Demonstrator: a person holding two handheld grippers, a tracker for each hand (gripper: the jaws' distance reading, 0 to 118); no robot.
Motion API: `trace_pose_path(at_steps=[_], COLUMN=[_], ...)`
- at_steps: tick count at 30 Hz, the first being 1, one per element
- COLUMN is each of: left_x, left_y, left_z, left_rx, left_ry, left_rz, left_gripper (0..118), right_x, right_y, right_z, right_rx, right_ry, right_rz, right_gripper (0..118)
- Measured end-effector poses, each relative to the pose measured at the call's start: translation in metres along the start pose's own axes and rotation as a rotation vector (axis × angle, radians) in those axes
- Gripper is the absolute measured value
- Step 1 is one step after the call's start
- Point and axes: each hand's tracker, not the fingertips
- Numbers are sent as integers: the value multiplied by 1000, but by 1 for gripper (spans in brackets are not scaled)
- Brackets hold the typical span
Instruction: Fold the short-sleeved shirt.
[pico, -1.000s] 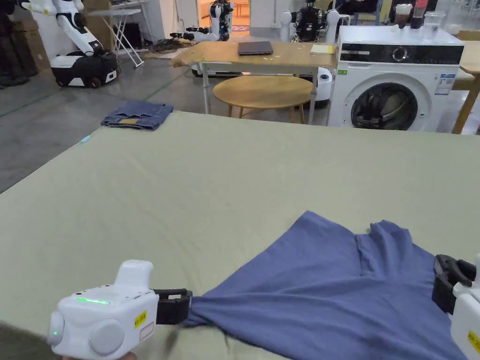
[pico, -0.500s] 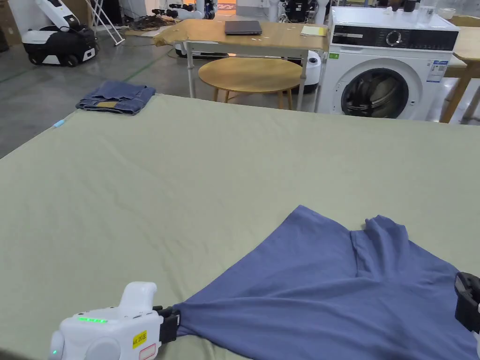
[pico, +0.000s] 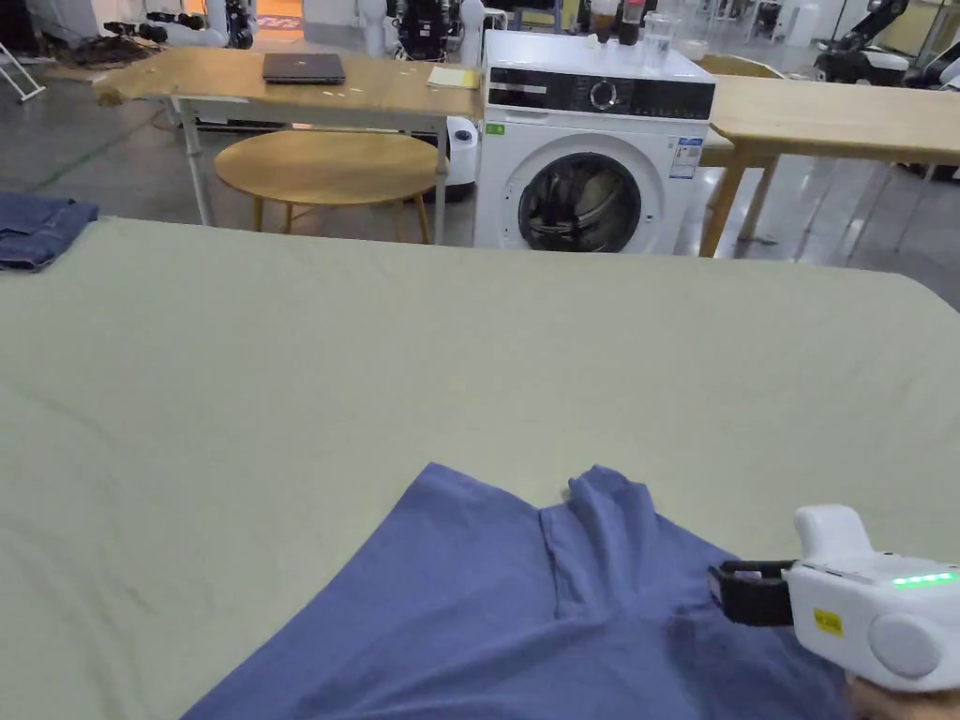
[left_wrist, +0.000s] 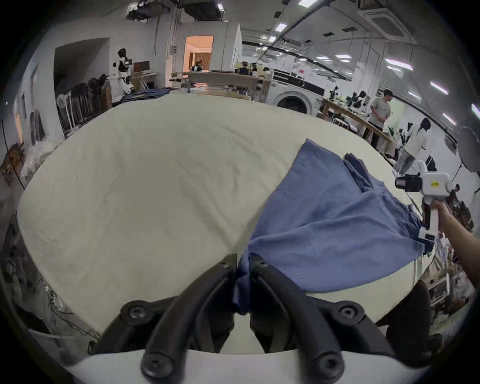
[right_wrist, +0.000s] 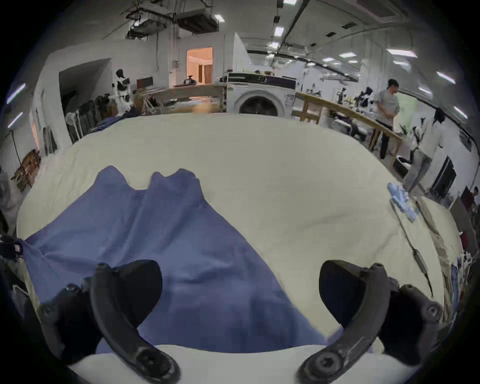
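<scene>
Pale green cloth covered the wide table (pico: 375, 356) in the head view, with a washing machine (pico: 591, 159) and wooden tables behind it. The blue shirt (pico: 487, 619) lay at the near edge, its lower part cut off by the frame. The right gripper (pico: 717, 591) hovered over the shirt's right side, just right of the collar; its jaw tips were seen end-on there, so their spread could not be told from this view.

In the left gripper view, the left gripper (left_wrist: 242, 262) had both jaws clamped on a bunched corner of the shirt (left_wrist: 332, 223), which fanned out from the jaws across the table (left_wrist: 145, 181) toward the right. Farther off, the right gripper (left_wrist: 397, 183) was held above the shirt's far edge by a hand (left_wrist: 439, 207). Whether it touched the fabric was hard to make out.

In the right gripper view, the right gripper (right_wrist: 240, 283) had its jaws spread wide, holding nothing. The shirt (right_wrist: 161, 246) lay beneath and ahead of the left jaw, while bare table (right_wrist: 298, 194) lay under the right one. At the far left edge, a dark jaw tip met the shirt's corner, mostly cut off.
</scene>
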Motion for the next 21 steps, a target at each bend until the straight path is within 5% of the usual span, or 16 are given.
trace_pose_path(at_steps=[6,9,10,11,12,13,18,21], left_x=[12,10,11,17,20,22,25,28], left_y=[3,5,5,9,10,11,12,16], left_z=[-5,-7,-7,-4,-3,-3,0,8], left_rx=[-47,-51,-52,-51,-49,-50,-38,-13], left_ry=[36,43,44,48,49,49,80,84], left_rz=[-33,-39,-41,-45,-48,-50,-93,-108], left_gripper=[3,3,3,3,3,3,3,3], right_x=[16,13,9,4,-4,-14,-34,-35], right_y=[-3,-10,-10,-11,-14,-16,-22,-15], right_z=[-53,-48,-39,-32,-23,-18,12,49], right_rx=[-136,-143,-120,-110,-89,-76,-44,43], right_ry=[29,41,42,69,64,43,56,75], right_rz=[-12,-25,-20,-17,6,55,64,-19], right_gripper=[118,98,86,62,19,2,2,2])
